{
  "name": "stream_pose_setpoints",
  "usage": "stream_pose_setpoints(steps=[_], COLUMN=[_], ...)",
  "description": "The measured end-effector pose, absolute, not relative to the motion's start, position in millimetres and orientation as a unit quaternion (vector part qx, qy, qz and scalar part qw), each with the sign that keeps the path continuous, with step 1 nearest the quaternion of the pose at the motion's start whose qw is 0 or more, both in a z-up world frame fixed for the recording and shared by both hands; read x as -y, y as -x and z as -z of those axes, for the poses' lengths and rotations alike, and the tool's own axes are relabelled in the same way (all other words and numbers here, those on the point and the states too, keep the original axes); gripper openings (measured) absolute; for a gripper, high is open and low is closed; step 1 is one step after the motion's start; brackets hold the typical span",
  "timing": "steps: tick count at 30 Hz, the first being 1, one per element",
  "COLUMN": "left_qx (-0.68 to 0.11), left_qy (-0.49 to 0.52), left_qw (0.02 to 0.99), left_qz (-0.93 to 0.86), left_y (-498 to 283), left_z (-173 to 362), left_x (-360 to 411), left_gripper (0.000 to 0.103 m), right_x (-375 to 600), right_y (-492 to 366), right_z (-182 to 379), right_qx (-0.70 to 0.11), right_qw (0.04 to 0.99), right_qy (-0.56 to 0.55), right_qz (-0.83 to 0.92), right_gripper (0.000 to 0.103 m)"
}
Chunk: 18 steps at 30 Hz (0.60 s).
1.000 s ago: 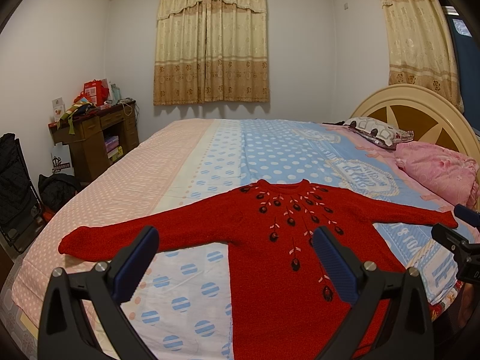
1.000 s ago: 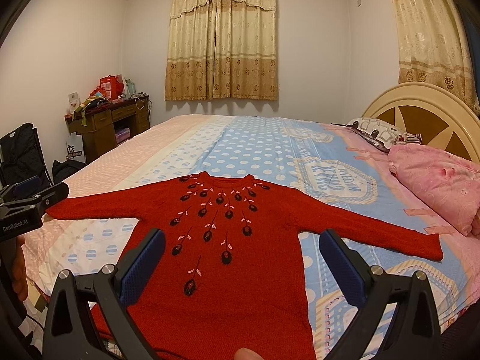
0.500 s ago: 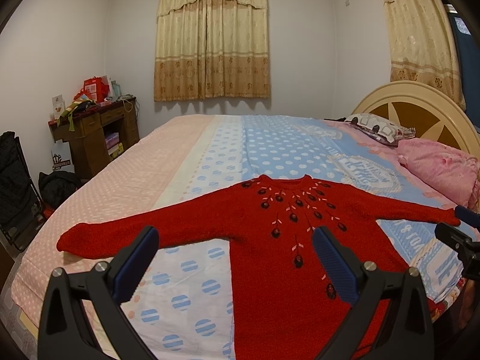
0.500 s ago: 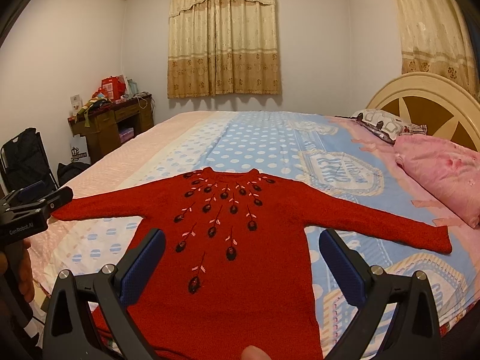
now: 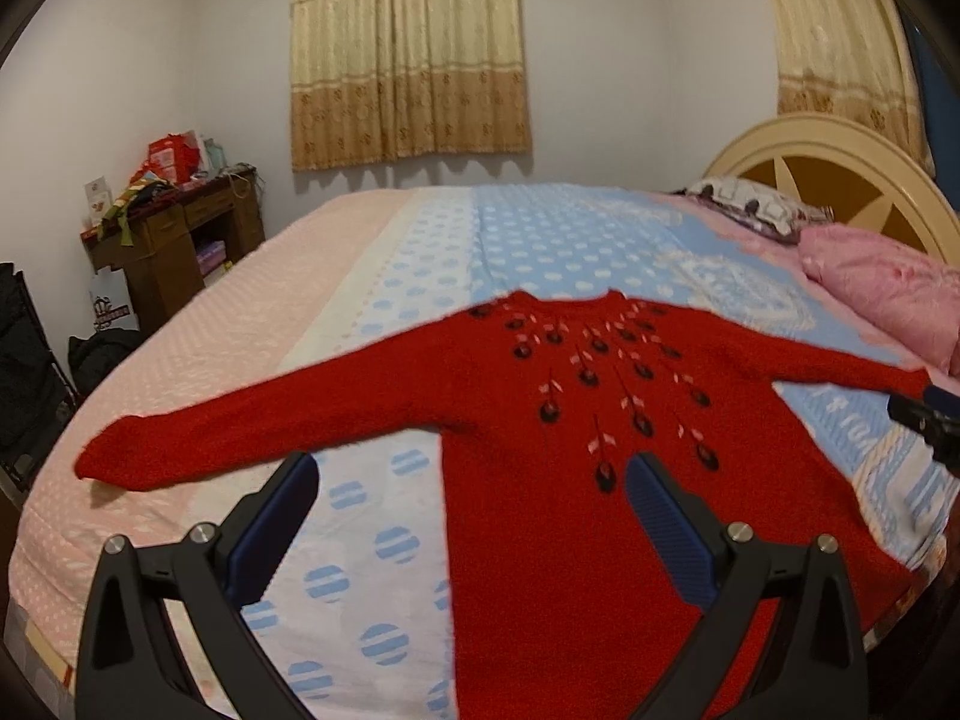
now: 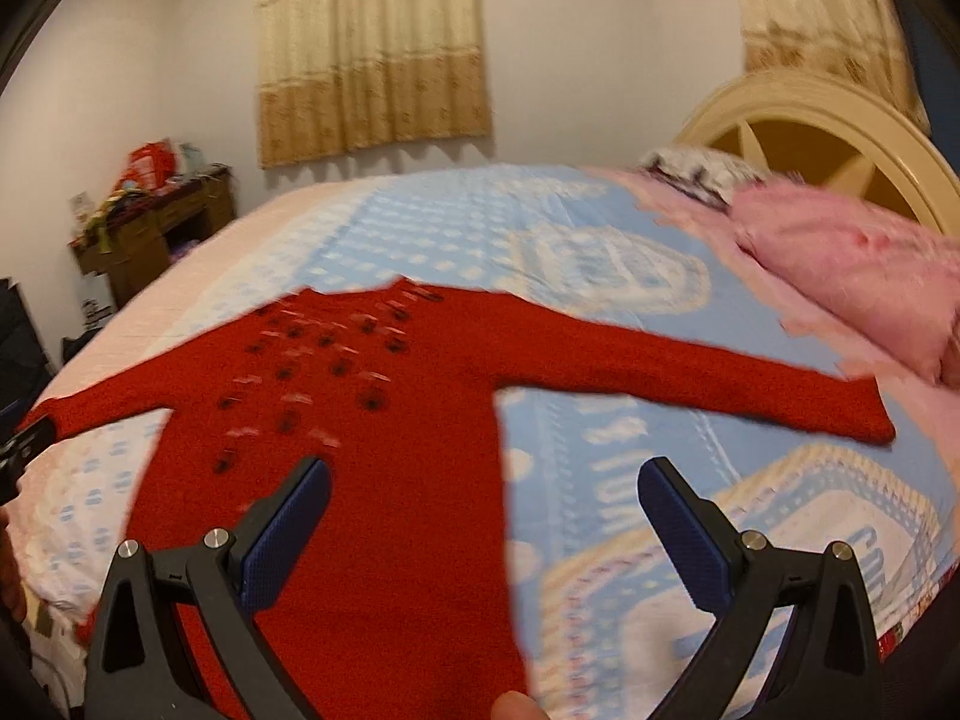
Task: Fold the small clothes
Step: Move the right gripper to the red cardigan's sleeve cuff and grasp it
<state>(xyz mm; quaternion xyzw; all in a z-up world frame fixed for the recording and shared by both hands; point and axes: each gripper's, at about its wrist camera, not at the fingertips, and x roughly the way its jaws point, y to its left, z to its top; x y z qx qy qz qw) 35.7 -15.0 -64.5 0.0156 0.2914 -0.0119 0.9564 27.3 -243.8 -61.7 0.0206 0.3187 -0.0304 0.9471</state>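
Observation:
A small red knit sweater point(image 5: 540, 450) with dark bead and pink leaf embroidery lies flat, front up, on the bed, both sleeves spread wide; it also shows in the right wrist view point(image 6: 384, 480). My left gripper point(image 5: 471, 495) is open and empty, above the sweater's left side below the left sleeve point(image 5: 240, 426). My right gripper point(image 6: 483, 501) is open and empty, above the sweater's right side below the right sleeve point(image 6: 690, 378). The right wrist view is blurred.
The bed point(image 5: 420, 252) has a pink and blue dotted cover. Pink pillows point(image 5: 882, 282) and a cream headboard point(image 5: 828, 144) are at the right. A cluttered wooden desk point(image 5: 174, 228) and dark bags point(image 5: 30, 372) stand at the left.
Both grippers have moved forward and down toward the sweater, which looks larger. The right gripper has swung right toward the right sleeve. Both stay open.

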Motion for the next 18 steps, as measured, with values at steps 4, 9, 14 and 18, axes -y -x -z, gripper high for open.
stream_pose_setpoints(steps=[4, 9, 14, 18], left_qx=[-0.301, -0.315, -0.320, -0.320], left_qy=[-0.036, -0.058, -0.054, -0.049], left_qw=[0.953, 0.947, 0.946, 0.946], left_qz=[0.022, 0.020, 0.009, -0.011], left_y=[-47, -71, -86, -96], left_z=[81, 97, 107, 113], left_x=[24, 23, 11, 0], left_gripper=[0.103, 0.103, 0.103, 0.103], right_x=[300, 379, 444, 492], right_y=[-40, -36, -22, -15], right_z=[82, 92, 80, 70], right_qx=[-0.341, -0.345, -0.318, -0.306], right_qw=[0.935, 0.919, 0.911, 0.899], right_qy=[-0.056, -0.118, -0.157, -0.187], right_qz=[0.076, 0.152, 0.210, 0.251], right_gripper=[0.102, 0.100, 0.083, 0.080])
